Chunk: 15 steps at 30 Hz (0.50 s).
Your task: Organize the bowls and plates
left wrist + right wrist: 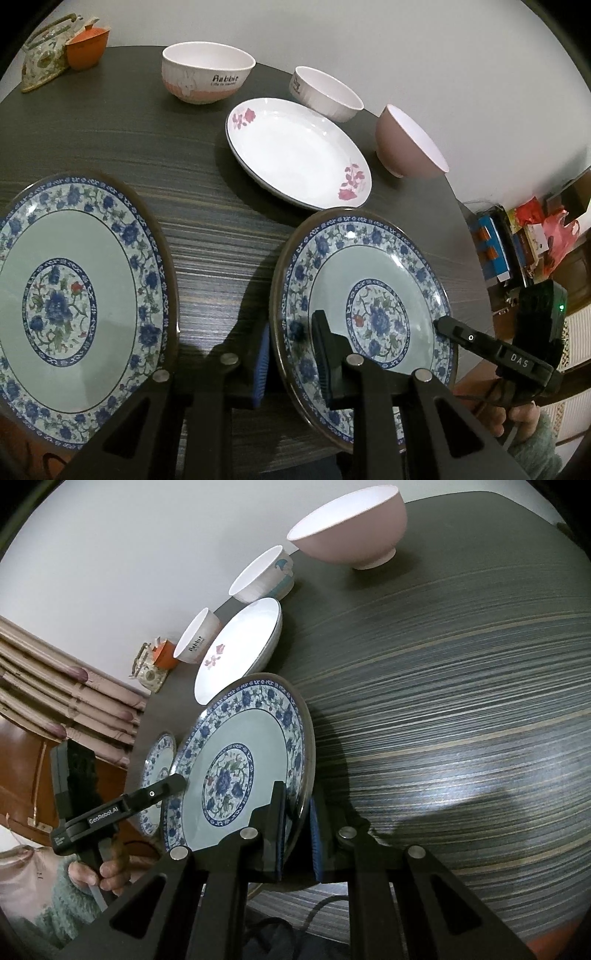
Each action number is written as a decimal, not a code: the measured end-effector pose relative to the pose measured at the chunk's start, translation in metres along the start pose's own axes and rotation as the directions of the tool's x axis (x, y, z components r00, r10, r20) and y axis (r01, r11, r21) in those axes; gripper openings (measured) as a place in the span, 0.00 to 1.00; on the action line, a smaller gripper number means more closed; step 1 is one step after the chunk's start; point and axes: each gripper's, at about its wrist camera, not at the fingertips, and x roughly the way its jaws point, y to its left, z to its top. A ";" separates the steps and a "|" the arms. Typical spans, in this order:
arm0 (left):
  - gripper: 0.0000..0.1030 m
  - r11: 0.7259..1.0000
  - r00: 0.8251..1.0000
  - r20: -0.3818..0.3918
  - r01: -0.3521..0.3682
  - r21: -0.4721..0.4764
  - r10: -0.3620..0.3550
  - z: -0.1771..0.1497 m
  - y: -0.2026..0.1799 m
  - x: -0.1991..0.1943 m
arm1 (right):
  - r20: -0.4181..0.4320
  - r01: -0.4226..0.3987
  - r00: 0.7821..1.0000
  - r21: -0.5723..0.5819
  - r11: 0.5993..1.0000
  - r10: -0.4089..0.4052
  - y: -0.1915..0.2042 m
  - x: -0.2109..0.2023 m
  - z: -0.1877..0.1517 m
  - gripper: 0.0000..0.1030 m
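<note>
A blue-flowered plate (376,266) (236,734) is held at two sides, tilted over the dark striped table (207,206). My left gripper (291,325) is shut on its left rim, one finger above and the blue pad below. My right gripper (297,797) is shut on the opposite rim. Each gripper shows in the other's view, the right gripper (454,328) and the left gripper (166,786). A matching second blue plate (74,306) (159,771) lies flat beside it. Farther back are a rose-printed white plate (295,151) (240,646), a "Rabbit" bowl (207,72) (195,638), a ribbed white bowl (325,94) (262,576) and a pink bowl (406,144) (351,528).
A patterned teapot (44,62) and an orange cup (86,46) stand at the table's far corner by the wall. Boxes and red bags (524,236) crowd a low stand beyond the table's right edge. Pink curtains (55,672) hang past the other end. A person's hand (107,878) grips the left handle.
</note>
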 end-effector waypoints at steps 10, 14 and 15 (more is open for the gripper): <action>0.21 1.000 0.999 0.038 -0.001 -0.027 0.002 0.005 0.006 -0.017 | 0.011 -0.020 1.000 -0.014 1.000 0.020 0.011 -0.007 -0.003 0.12; 0.21 0.999 0.998 0.061 -0.002 -0.047 0.005 0.009 0.013 -0.028 | 0.015 -0.024 1.000 -0.025 0.999 0.024 0.017 -0.008 -0.001 0.12; 0.21 0.999 0.998 0.067 -0.003 -0.054 0.007 0.010 0.015 -0.030 | 0.016 -0.025 1.000 -0.031 0.999 0.026 0.020 -0.008 0.000 0.12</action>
